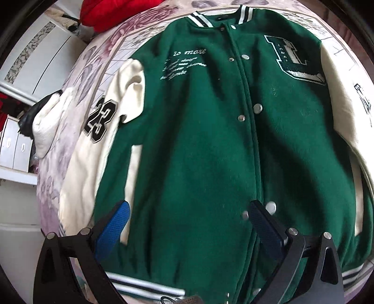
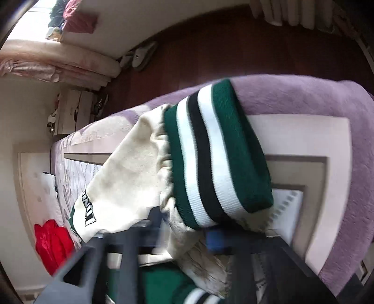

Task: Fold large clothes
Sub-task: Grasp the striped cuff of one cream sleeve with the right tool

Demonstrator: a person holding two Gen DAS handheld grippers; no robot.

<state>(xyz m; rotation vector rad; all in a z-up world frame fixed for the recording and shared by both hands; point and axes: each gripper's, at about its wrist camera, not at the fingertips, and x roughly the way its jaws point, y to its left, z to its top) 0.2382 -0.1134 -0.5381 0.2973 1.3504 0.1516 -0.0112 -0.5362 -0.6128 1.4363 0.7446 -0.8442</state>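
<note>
A green varsity jacket (image 1: pixel 198 145) with cream sleeves lies face up and spread out on the bed, collar away from me. Its left cream sleeve (image 1: pixel 93 131) with a black "23" lies out to the side. My left gripper (image 1: pixel 187 215) is open and empty, hovering over the jacket's lower front near the striped hem (image 1: pixel 145 285). In the right wrist view, my right gripper (image 2: pixel 184 231) is shut on the other cream sleeve (image 2: pixel 131 173) just behind its green, white and black striped cuff (image 2: pixel 217 154), holding it lifted above the bed.
The bed has a lilac floral blanket (image 2: pixel 315 98) with a white panel pattern. A red garment (image 1: pixel 121 14) lies by the collar and also shows in the right wrist view (image 2: pixel 53 243). White drawers (image 1: pixel 16 149) stand left of the bed. Dark wooden floor (image 2: pixel 210 46) lies beyond it.
</note>
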